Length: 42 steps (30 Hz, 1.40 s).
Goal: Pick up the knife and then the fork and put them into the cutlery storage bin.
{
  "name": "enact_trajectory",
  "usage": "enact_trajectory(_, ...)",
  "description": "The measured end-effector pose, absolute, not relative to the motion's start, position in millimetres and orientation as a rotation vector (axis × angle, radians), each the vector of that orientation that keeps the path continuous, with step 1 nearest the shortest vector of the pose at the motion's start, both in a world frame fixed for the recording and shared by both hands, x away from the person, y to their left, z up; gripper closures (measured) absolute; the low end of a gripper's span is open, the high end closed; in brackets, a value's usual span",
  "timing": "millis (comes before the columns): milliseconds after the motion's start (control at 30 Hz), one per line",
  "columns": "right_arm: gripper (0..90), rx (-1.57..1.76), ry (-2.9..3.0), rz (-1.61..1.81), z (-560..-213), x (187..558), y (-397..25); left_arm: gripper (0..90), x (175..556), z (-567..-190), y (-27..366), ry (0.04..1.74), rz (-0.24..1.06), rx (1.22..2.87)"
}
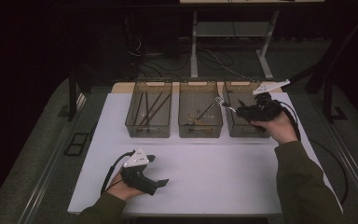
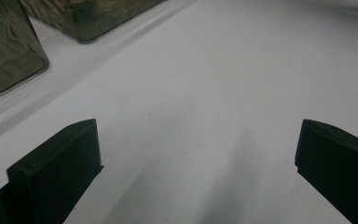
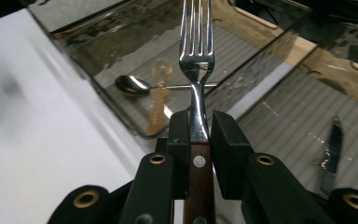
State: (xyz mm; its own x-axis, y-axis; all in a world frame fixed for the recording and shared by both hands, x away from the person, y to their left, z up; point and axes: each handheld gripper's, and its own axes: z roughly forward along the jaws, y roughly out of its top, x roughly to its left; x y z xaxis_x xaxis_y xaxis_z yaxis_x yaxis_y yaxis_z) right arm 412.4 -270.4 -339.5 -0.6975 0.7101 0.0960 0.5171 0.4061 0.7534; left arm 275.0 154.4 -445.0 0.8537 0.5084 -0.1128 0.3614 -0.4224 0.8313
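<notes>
A steel fork (image 1: 221,102) (image 3: 196,60) with a dark wooden handle is clamped at its neck in my right gripper (image 1: 239,111) (image 3: 199,130), tines pointing away. It hangs above the boundary between the middle bin (image 1: 200,130) (image 3: 121,112) and the right bin (image 1: 247,131) (image 3: 284,126). In the middle bin lies a spoon (image 3: 133,84). A knife (image 3: 332,144) rests in the right bin. My left gripper (image 1: 158,170) (image 2: 198,163) sits low at the table's front left, open, with bare white table between its jaws.
A third bin (image 1: 149,130) at the back left holds several dark thin sticks. The three translucent bins stand in a row along the white table's (image 1: 214,168) far edge. Two bin corners (image 2: 9,56) lie ahead-left of the left gripper. Table legs and cables are beyond.
</notes>
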Motion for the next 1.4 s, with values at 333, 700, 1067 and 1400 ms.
enact_trajectory(333, 77.8, 1.185, 2.351, 1.121, -342.9, 439.0, -286.4, 0.0, 274.9, -443.9, 156.1, 0.633, 0.189, 2.062)
enact_trajectory(700, 77.8, 1.332, 2.277, 1.049, -358.3, 469.2, -299.7, 0.0, 274.9, -443.5, 156.3, 0.629, 0.188, 2.060)
enact_trajectory(1067, 77.8, 1.459, 2.238, 0.982, -380.6, 484.3, -301.6, 0.0, 273.4, -442.5, 155.9, 0.624, 0.185, 2.050)
enact_trajectory(1400, 77.3, 1.500, 2.272, 0.892, -396.7, 490.5, -296.1, 0.0, 273.5, -442.4, 155.8, 0.623, 0.182, 2.047)
